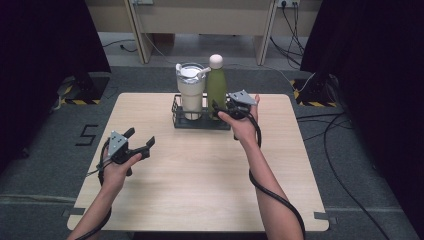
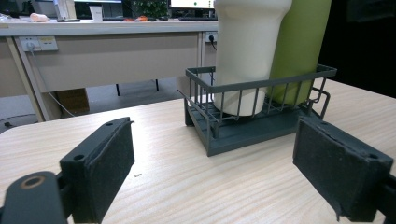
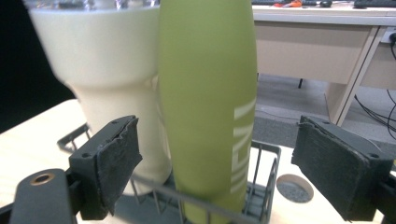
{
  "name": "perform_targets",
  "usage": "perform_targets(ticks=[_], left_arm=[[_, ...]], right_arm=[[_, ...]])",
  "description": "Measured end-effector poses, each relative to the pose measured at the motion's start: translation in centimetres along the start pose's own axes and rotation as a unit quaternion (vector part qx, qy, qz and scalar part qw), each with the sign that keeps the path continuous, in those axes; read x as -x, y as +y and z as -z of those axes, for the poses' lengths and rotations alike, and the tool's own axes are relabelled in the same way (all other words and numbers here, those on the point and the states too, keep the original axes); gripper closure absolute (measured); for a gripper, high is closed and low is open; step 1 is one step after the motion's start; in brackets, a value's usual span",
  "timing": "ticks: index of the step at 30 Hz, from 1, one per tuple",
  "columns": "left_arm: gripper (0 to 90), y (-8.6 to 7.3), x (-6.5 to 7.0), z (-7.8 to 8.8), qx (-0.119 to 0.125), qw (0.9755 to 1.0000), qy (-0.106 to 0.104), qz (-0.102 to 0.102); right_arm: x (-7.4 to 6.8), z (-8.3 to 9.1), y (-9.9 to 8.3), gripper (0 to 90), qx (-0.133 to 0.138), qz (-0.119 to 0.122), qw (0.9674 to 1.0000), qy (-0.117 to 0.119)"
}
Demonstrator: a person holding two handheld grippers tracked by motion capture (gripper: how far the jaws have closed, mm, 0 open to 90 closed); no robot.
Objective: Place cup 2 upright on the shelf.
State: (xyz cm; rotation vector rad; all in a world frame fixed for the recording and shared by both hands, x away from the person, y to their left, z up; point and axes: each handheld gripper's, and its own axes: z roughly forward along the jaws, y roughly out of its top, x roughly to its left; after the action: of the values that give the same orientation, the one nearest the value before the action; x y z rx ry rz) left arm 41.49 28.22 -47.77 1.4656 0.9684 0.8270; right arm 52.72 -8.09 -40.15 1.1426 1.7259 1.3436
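**Green bottle stood in the wire rack, right gripper at its side**

The green bottle (image 1: 216,86) was a tall, matte, olive-green flask with a rounded pale cap. It stood upright in the dark wire rack (image 1: 186,121) at the upper middle of the high view, at the far edge of the wooden table (image 1: 200,170). Just to its left in the same rack, touching or nearly so, stood a cream tumbler (image 1: 191,90) with a clear lid.

The right gripper view brought out what the high view could not: white lettering ran lengthwise down the bottle (image 3: 208,98), and the tumbler (image 3: 107,70) narrowed sharply toward its base. There the right gripper (image 3: 217,163) had its jaws wide apart, one pad at each lower corner of the frame, with the bottle between them but not touched. In the high view the same gripper (image 1: 225,111) sat just right of the bottle, over the right end of the rack.

The left gripper (image 1: 137,142) was at the lower left of the high view, well apart from the rack, jaws also apart and holding nothing. The left gripper view showed the rack (image 2: 261,84) from low down, upper right of the frame, with its upright bars and flat floor, and a grey desk (image 2: 107,51) behind at upper left.
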Motion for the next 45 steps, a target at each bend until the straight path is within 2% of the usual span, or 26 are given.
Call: perform_targets(ticks=[12, 22, 32, 45], left_arm=[[12.0, -0.1, -0.1, 0.2, -0.001, 1.0000, 0.004, 0.000], [12.0, -0.3, -0.1, 0.2, -0.005, 1.0000, 0.003, -0.003], [12.0, -0.3, 0.0, 0.2, -0.007, 1.0000, 0.003, -0.005], [12.1, -0.4, 0.1, 0.1, -0.009, 0.9999, 0.004, -0.007]], right_arm=[[0.3, 3.1, -1.9, 14.7, 0.002, 0.007, 0.9999, 0.007], [0.8, 6.0, -4.8, 14.9, -0.001, 0.011, 0.9999, 0.006], [2.2, 9.2, -7.6, 15.0, -0.003, -0.007, 0.9999, -0.010], [3.5, 12.1, -9.8, 15.1, -0.005, -0.020, 0.9994, -0.029]])
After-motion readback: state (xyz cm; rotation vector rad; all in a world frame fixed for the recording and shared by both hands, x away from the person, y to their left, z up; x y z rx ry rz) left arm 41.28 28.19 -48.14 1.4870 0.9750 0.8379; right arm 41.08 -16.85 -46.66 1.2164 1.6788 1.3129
